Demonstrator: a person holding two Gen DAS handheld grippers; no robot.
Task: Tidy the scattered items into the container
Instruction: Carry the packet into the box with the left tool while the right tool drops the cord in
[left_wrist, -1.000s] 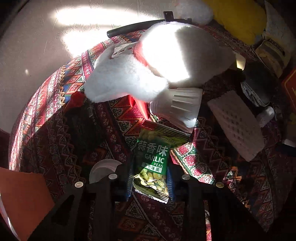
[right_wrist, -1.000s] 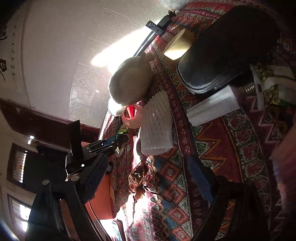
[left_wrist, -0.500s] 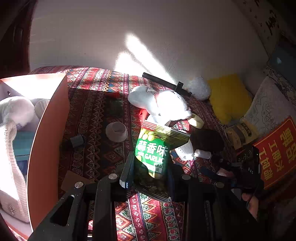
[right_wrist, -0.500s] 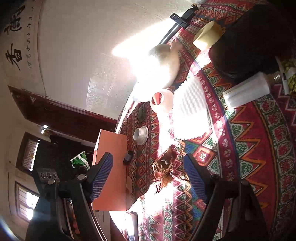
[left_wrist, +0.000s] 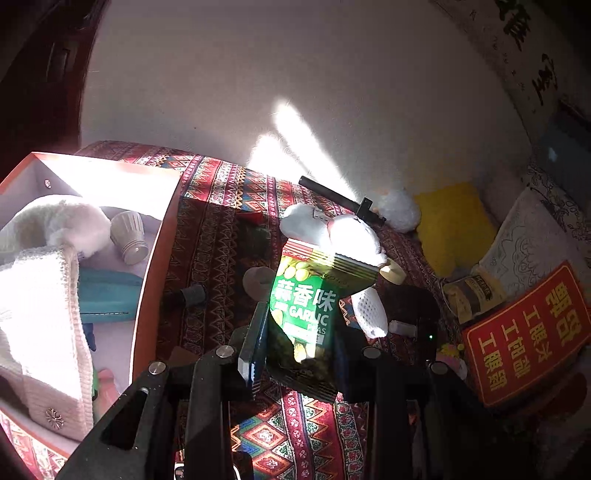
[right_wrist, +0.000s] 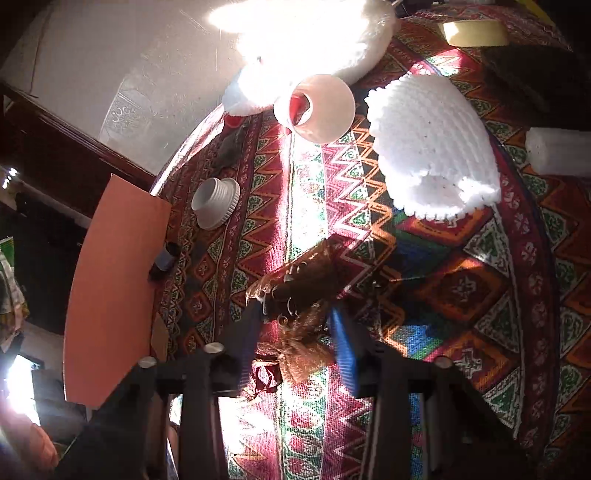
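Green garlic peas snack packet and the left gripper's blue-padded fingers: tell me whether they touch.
Touching. The left wrist view shows the green garlic peas snack packet lifted off the patterned cloth, pinched between the left gripper fingers.

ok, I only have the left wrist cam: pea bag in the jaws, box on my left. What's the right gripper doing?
Observer: The right gripper has just closed on a brown hairpiece on the cloth.
Operator: Anything hidden behind my bag?
Observer: A cup on its side, red inside, between the plush and the foam net.
Operator: Where's the box from that side?
Observer: The box shows its orange wall to the left of the right gripper in that view.
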